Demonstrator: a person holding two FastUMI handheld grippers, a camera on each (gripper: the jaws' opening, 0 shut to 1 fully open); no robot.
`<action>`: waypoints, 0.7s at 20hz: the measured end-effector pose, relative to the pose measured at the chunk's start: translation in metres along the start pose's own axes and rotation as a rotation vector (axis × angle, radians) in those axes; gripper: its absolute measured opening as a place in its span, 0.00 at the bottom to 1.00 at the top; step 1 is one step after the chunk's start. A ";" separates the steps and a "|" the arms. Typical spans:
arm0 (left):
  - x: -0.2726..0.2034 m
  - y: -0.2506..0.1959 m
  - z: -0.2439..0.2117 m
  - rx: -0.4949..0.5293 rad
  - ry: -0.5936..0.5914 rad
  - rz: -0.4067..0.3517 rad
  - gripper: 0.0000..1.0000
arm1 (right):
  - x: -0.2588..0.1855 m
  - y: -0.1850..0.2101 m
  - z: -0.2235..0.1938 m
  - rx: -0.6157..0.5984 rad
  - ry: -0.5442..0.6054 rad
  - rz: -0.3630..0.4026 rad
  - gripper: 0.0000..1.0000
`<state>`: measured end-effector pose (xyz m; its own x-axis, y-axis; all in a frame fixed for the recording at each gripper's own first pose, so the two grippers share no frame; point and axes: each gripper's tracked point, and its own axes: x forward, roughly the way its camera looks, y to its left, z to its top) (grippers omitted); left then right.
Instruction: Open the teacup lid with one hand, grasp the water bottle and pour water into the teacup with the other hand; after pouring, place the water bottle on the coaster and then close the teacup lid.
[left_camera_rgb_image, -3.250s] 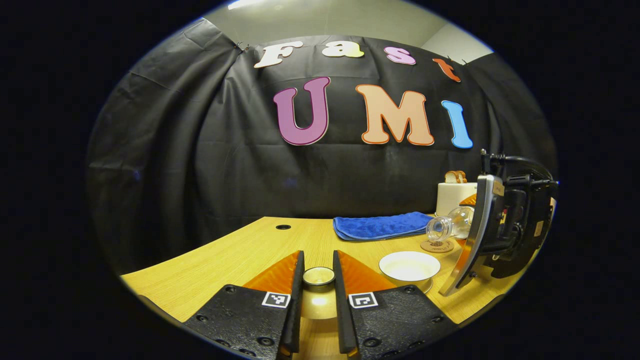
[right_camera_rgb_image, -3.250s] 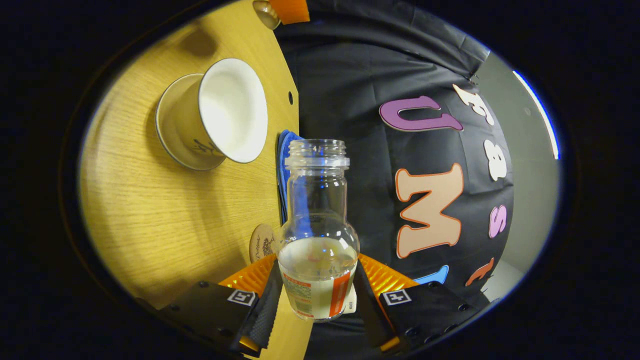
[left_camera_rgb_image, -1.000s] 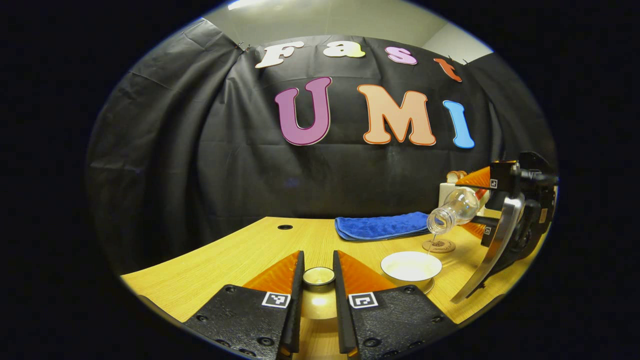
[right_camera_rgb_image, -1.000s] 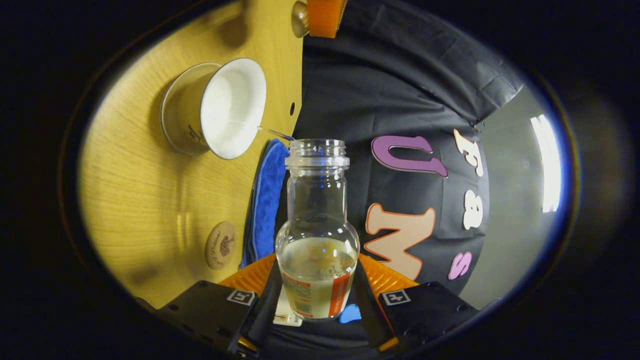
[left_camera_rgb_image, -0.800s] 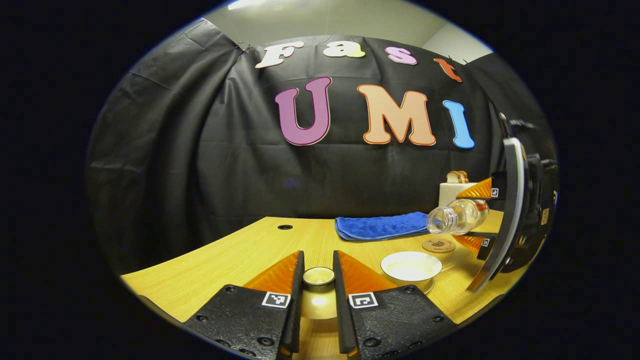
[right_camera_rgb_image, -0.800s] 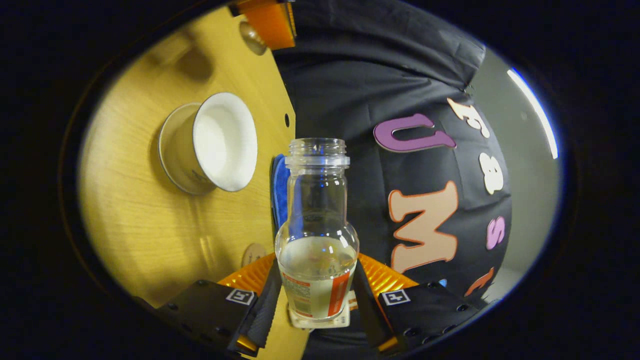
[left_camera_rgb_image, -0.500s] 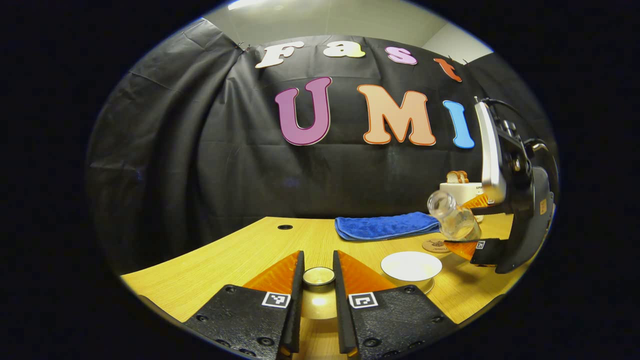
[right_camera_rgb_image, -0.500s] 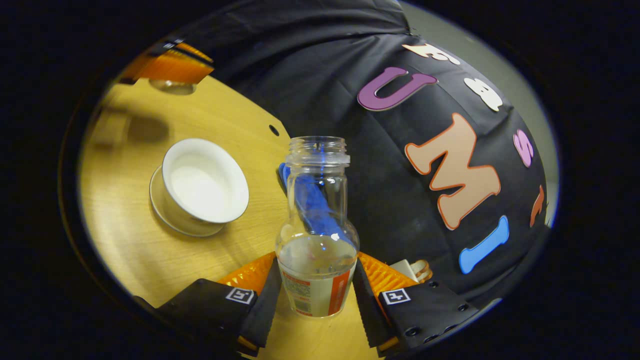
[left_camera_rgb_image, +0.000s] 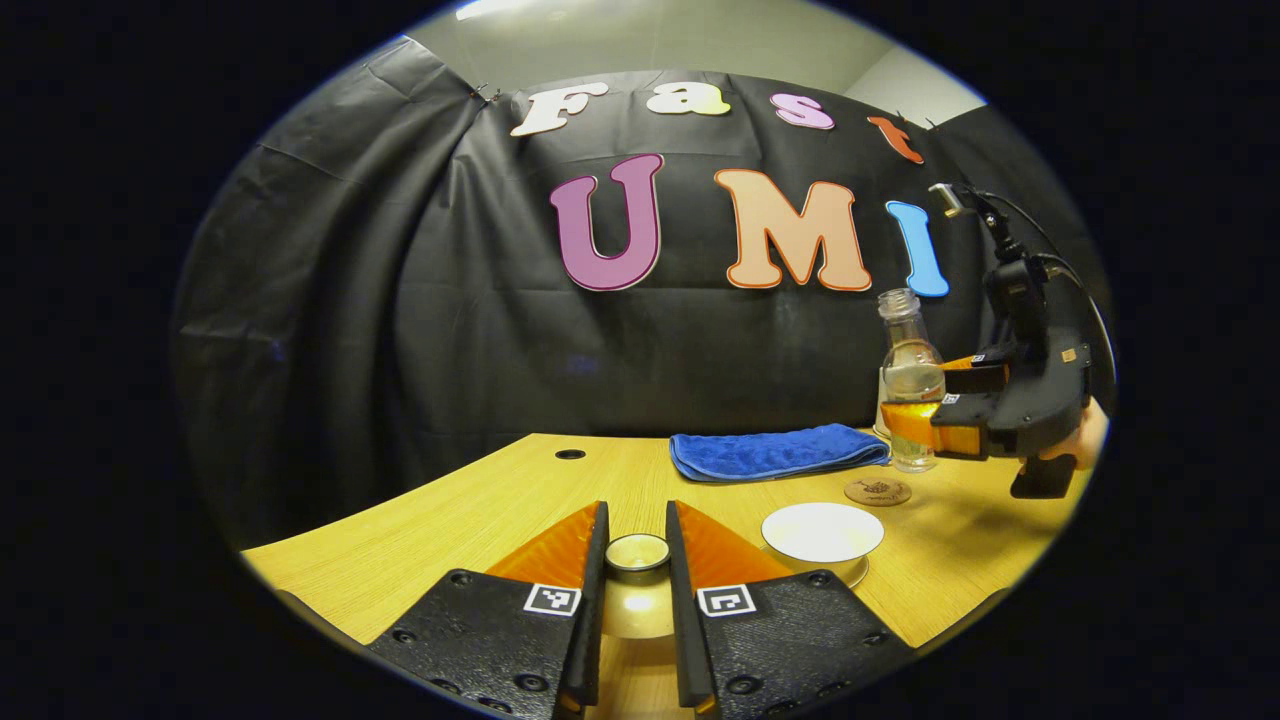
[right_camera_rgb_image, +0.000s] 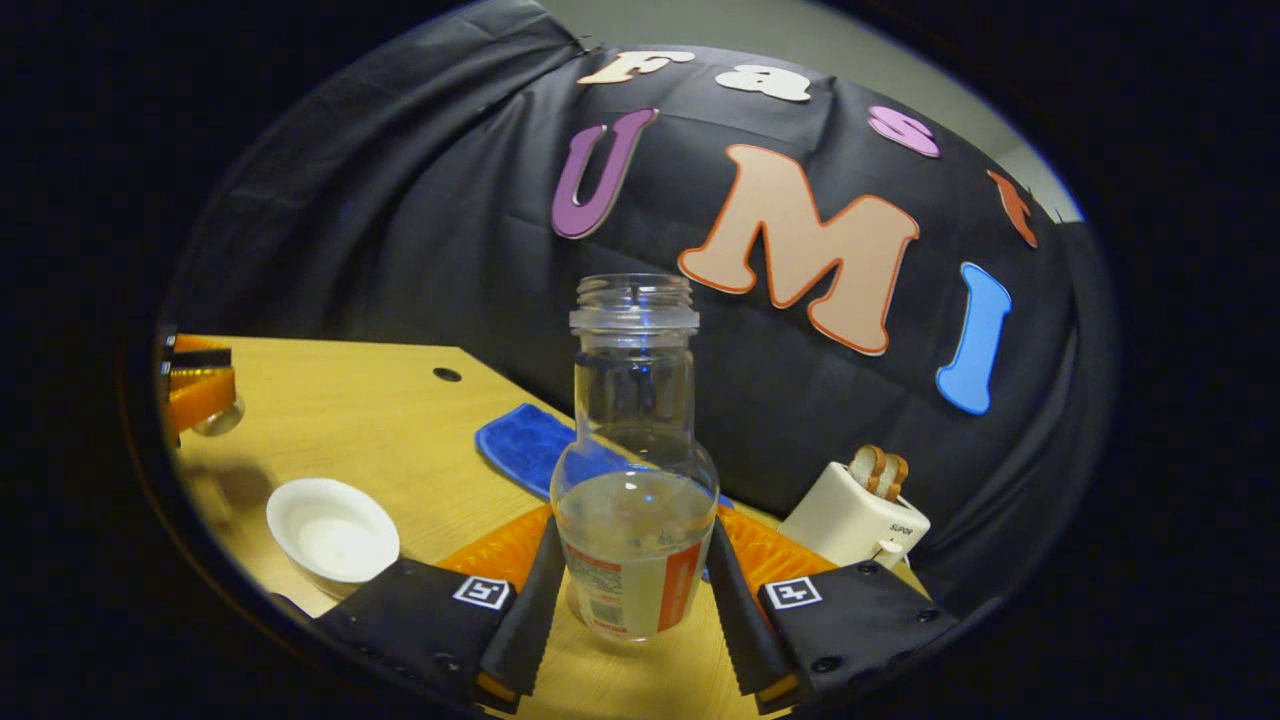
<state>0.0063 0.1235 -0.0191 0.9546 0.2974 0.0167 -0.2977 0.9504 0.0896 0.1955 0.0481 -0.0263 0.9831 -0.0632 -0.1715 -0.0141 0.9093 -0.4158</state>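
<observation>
The left tongs (left_camera_rgb_image: 636, 600) sat low at the near edge of the table (left_camera_rgb_image: 480, 510). They were closed tight on the knob of the teacup lid (left_camera_rgb_image: 637, 552), just as they had been all through the last few seconds. The lid had not moved at all. It was off the cup and well to the left of it.

The teacup (left_camera_rgb_image: 822, 532) stood open on the table, a little to the right of the left tongs. In the right gripper view its white inside (right_camera_rgb_image: 333, 528) looked wet, but I could not tell how full it was.

The big change was on the right. A second before, the water bottle (left_camera_rgb_image: 908, 380) lay tipped on its side over the cup, and a thin stream ran out. Now it stood straight up again, with its open mouth on top. So the pouring looked done.

The right tongs (right_camera_rgb_image: 632, 590) were shut on the lower part of the bottle (right_camera_rgb_image: 634, 480), one finger on each side. Some water was left inside.

The bottle hung in the air near the far right edge of the table. The coaster (left_camera_rgb_image: 876, 491) lay just below and a bit in front of it, between the cup and the blue cloth (left_camera_rgb_image: 775, 451). The bottle had not touched the coaster yet. I think going down onto it came next, and then the lid.
</observation>
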 end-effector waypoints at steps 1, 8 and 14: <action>0.000 0.000 0.000 0.000 0.000 0.000 0.28 | 0.009 -0.003 -0.004 0.037 0.007 -0.006 0.75; 0.000 0.001 0.000 0.000 0.000 0.002 0.28 | 0.051 -0.013 -0.035 0.221 0.045 -0.036 0.76; 0.000 0.001 0.000 0.000 -0.001 0.001 0.28 | 0.055 -0.004 -0.052 0.227 0.097 -0.031 0.77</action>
<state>0.0062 0.1245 -0.0193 0.9542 0.2986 0.0173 -0.2989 0.9501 0.0895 0.2406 0.0197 -0.0807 0.9603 -0.1216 -0.2510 0.0679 0.9748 -0.2125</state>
